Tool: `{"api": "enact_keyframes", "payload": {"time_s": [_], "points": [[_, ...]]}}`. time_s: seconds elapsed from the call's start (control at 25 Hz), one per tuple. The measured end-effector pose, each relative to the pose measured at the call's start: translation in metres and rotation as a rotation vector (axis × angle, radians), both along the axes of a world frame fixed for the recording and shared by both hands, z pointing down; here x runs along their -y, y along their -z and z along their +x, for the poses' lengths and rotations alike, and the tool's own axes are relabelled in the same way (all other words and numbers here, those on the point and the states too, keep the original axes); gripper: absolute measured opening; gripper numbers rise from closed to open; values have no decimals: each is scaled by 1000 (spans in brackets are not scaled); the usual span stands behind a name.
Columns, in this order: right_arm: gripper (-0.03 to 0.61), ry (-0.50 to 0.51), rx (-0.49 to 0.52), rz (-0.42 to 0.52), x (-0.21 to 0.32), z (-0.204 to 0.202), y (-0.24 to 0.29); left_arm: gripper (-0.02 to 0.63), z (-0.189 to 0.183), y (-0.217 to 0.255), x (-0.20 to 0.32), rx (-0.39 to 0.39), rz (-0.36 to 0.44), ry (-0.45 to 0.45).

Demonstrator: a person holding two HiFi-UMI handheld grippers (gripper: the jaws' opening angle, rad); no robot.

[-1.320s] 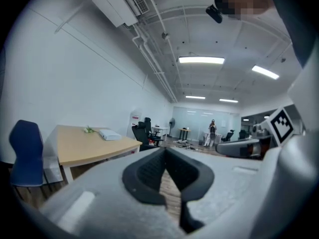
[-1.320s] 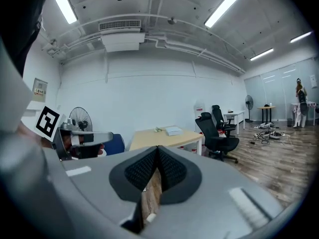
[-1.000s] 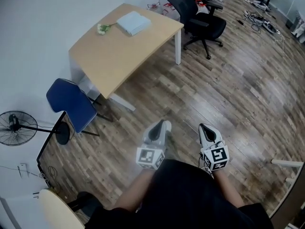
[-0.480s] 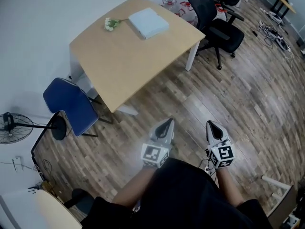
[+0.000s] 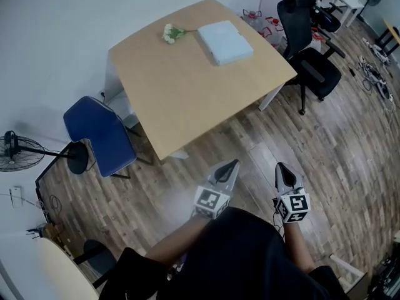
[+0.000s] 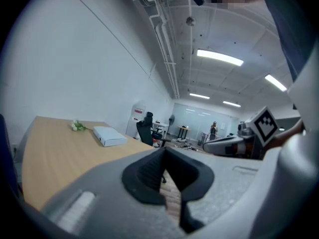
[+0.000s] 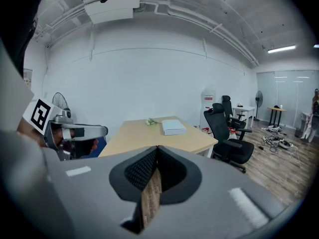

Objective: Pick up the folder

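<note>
A pale blue folder (image 5: 225,42) lies flat on the far part of a light wooden table (image 5: 187,92), next to a small sprig of white flowers (image 5: 170,34). The folder (image 6: 109,136) shows far off in the left gripper view, and the folder (image 7: 173,127) also in the right gripper view. Both grippers are held over the wood floor, well short of the table's near edge. My left gripper (image 5: 233,165) is shut and empty. My right gripper (image 5: 283,167) is shut and empty too.
A blue chair (image 5: 100,134) stands at the table's left near corner. Black office chairs (image 5: 312,55) stand at its right side. A floor fan (image 5: 19,152) is at far left. Cables (image 5: 375,74) lie on the floor at right.
The table and folder have come closer and shifted right in the head view as the person walks forward. Both grippers stay shut and held low in front.
</note>
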State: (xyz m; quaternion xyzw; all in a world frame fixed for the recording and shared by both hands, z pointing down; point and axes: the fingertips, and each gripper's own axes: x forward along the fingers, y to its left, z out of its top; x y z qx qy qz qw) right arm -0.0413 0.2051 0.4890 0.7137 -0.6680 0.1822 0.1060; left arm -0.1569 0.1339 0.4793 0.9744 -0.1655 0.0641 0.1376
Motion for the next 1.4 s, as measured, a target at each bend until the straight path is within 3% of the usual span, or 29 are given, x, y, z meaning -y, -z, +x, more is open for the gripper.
{"api": "enact_keyframes", "payload": {"time_s": [0.36, 0.56, 0.8, 1.04, 1.4], "points": [[0, 56, -31, 26, 46, -1, 1, 2, -3, 1, 52, -34, 7, 84], [1, 47, -26, 30, 67, 21, 2, 1, 4, -1, 62, -6, 4, 74], [0, 109, -13, 65, 126, 52, -6, 2, 27, -8, 108, 11, 6, 149], [0, 212, 61, 100, 211, 112, -16, 1, 84, -20, 174, 35, -2, 235], [0, 379, 127, 49, 348, 271, -29, 2, 223, -42, 295, 102, -96, 382]]}}
